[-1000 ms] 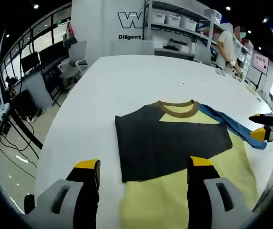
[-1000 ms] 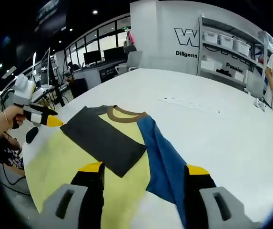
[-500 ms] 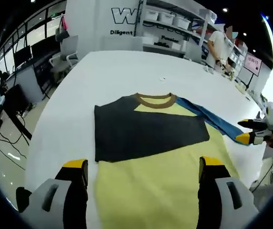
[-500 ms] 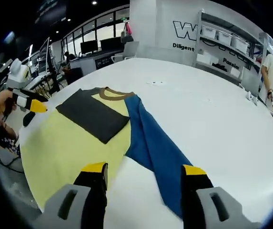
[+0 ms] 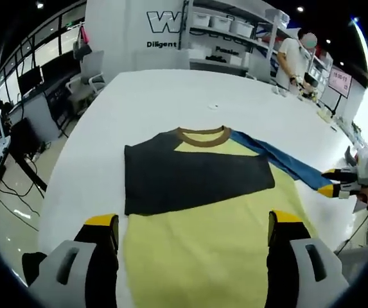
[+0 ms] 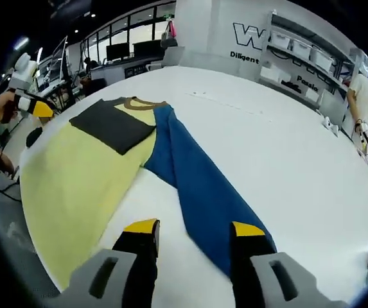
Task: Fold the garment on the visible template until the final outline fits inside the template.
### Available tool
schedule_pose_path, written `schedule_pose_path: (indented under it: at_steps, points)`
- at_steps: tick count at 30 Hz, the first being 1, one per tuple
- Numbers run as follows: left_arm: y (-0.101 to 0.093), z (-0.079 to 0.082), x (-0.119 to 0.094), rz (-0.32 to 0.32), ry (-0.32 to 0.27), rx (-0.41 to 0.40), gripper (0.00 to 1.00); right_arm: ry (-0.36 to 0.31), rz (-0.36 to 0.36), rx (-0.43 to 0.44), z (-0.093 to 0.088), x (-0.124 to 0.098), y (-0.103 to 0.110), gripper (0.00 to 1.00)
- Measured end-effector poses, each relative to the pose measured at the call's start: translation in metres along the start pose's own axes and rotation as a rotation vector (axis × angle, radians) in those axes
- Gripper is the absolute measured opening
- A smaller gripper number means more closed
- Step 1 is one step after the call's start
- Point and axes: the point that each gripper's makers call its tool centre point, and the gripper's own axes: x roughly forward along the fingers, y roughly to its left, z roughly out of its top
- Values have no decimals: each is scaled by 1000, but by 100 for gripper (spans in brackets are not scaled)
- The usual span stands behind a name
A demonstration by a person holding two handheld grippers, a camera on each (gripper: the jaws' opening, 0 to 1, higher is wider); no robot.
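Over the last second the left gripper view has swung to face the shirt squarely, and the right gripper has drawn closer to the blue sleeve's cuff.

In the left gripper view, the left gripper [image 5: 193,224] hovers with jaws spread wide and empty over the yellow body of the long-sleeved shirt [image 5: 203,218], which lies flat on the white table [image 5: 164,96]. The dark grey sleeve [image 5: 193,179] is folded across the chest; the brown collar [image 5: 203,135] sits at 12 o'clock. The right gripper [image 5: 338,183] enters at 3 o'clock, by the blue sleeve's far end; whether it is parted I cannot tell from here. The shirt's hem is cut off at 6 o'clock, and no template outline is distinguishable.

In the right gripper view, the right gripper [image 6: 190,228] is spread and empty, its jaws straddling the blue sleeve [image 6: 196,186] near the cuff, which stretches toward 11 o'clock. The left gripper [image 6: 33,106] shows at 10 o'clock. The likely risk: a shallow pinch on the cuff slips mid-fold, or dragging the sleeve tugs the body and disturbs the grey sleeve. The cuff's end is hidden between the jaws.
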Motion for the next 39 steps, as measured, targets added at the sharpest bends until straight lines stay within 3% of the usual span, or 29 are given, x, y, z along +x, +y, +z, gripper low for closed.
schedule_pose_path:
  at_steps: [9,15,19,22,25,28,33,37,39]
  points:
    - [-16,9,-6,-56,-67,0,99,50,-11,-58,-20,-1,-18,27]
    - [-25,8,-12,-66,-70,14,98,66,1,-87,-28,1,-20,16]
    - [-31,1,-13,-67,-45,94,99,67,17,-75,-32,2,-17,14]
    - [-34,-1,-16,-64,-40,101,99,64,26,-75,-35,4,-18,9]
    - [-36,-1,-18,-77,-41,83,98,62,26,-59,-33,6,-22,6]
    - [-48,2,-22,-127,-62,129,97,51,35,-12,-31,5,-25,0]
    - [-52,2,-25,-131,-56,163,96,41,43,11,-24,2,-28,0]
    - [-55,2,-24,-136,-54,179,96,18,36,27,-4,-7,-39,0]
    - [-58,0,-24,-140,-51,182,96,-9,40,87,10,-9,-48,0]
